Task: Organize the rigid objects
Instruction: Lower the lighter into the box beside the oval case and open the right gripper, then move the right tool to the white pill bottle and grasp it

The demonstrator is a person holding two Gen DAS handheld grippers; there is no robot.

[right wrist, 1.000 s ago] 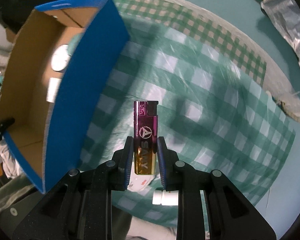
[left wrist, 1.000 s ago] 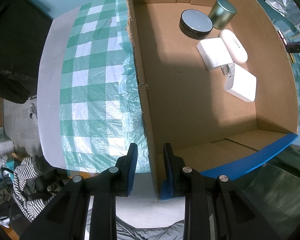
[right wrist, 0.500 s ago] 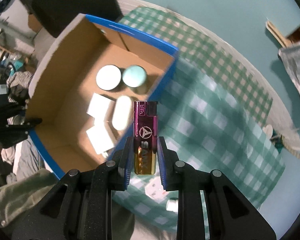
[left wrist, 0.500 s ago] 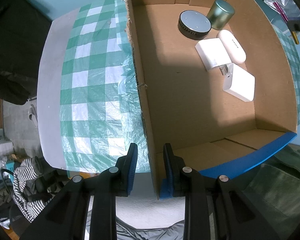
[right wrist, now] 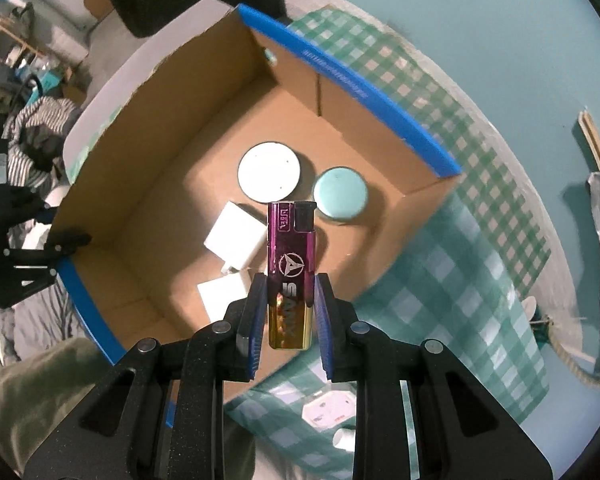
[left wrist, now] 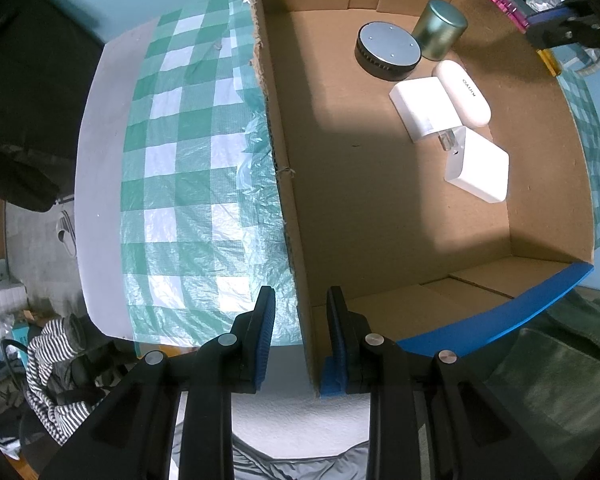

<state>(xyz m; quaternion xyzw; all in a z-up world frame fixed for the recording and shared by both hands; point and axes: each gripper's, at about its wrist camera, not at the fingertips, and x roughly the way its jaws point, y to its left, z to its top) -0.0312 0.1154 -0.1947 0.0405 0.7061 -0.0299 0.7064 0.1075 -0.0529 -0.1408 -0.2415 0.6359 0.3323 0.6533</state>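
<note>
My right gripper (right wrist: pixel 290 296) is shut on a purple-and-gold lighter (right wrist: pixel 291 264) and holds it above the open cardboard box (right wrist: pixel 160 184). The lighter (left wrist: pixel 504 6) and right gripper (left wrist: pixel 556 28) also show at the box's far right rim in the left wrist view. My left gripper (left wrist: pixel 300 312) straddles the box's left wall (left wrist: pixel 292 208) near the front corner, jaws close on either side of it. Inside the box lie a black round speaker (left wrist: pixel 388 50), a green tin (left wrist: pixel 440 34), a white oval case (left wrist: pixel 464 92) and two white chargers (left wrist: pixel 426 108), (left wrist: pixel 480 168).
The box rests on a table with a green-checked cloth (left wrist: pixel 180 160). A white socket adapter (right wrist: pixel 328 412) and a small white piece (right wrist: pixel 344 438) lie on the cloth outside the box. Clothes (left wrist: pixel 56 364) lie on the floor at left.
My right gripper has carried the lighter from beside the box to above its inside. The left gripper and the box have stayed put.
</note>
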